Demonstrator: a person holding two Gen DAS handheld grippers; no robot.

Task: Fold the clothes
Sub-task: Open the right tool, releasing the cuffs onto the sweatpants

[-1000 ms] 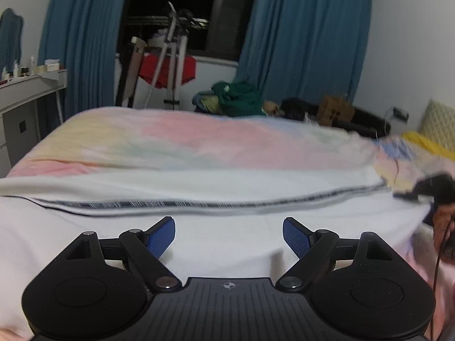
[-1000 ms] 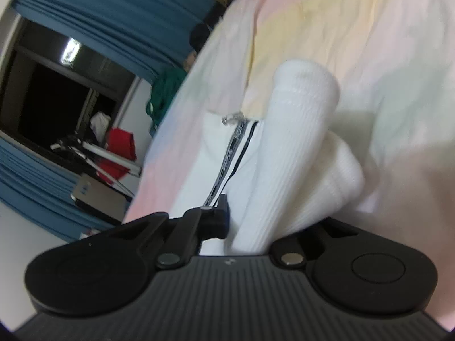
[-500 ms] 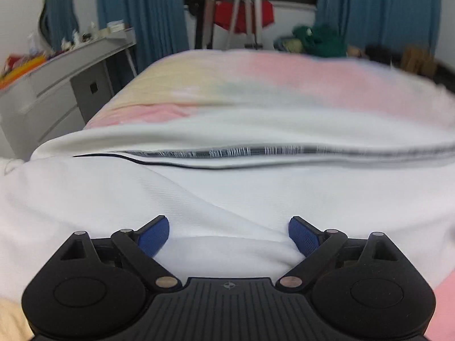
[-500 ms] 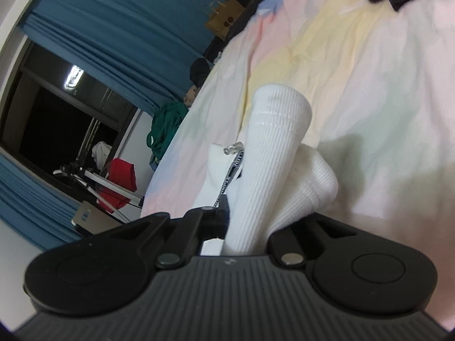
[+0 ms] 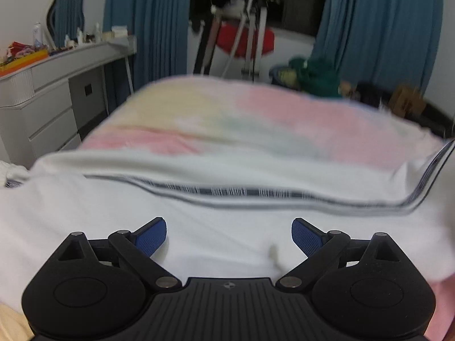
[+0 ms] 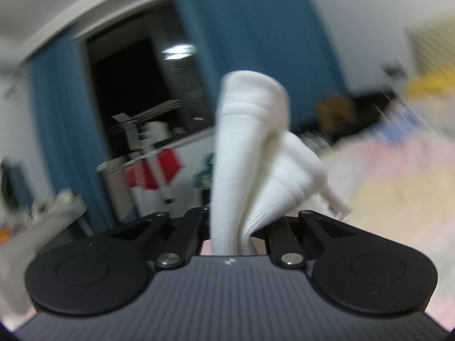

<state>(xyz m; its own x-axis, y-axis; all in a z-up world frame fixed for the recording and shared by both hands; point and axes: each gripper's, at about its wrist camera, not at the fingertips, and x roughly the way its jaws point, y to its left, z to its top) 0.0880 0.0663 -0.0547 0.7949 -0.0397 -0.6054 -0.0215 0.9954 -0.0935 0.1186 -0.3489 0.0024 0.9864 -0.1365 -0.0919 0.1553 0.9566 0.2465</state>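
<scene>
White ribbed cuff [image 6: 250, 147] clamped in right gripper [image 6: 237, 227], mid-fold; left gripper [image 5: 229, 234], jaws apart over garment [image 5: 199, 216], likely pins next

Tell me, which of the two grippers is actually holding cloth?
The right gripper: it is clamped on a white ribbed cuff. The left gripper is open above the white garment.

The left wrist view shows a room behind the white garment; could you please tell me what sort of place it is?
Most likely a home bedroom: a bed with a pastel cover, a grey dresser cluttered with bottles, and blue curtains beside a dark window.
</scene>
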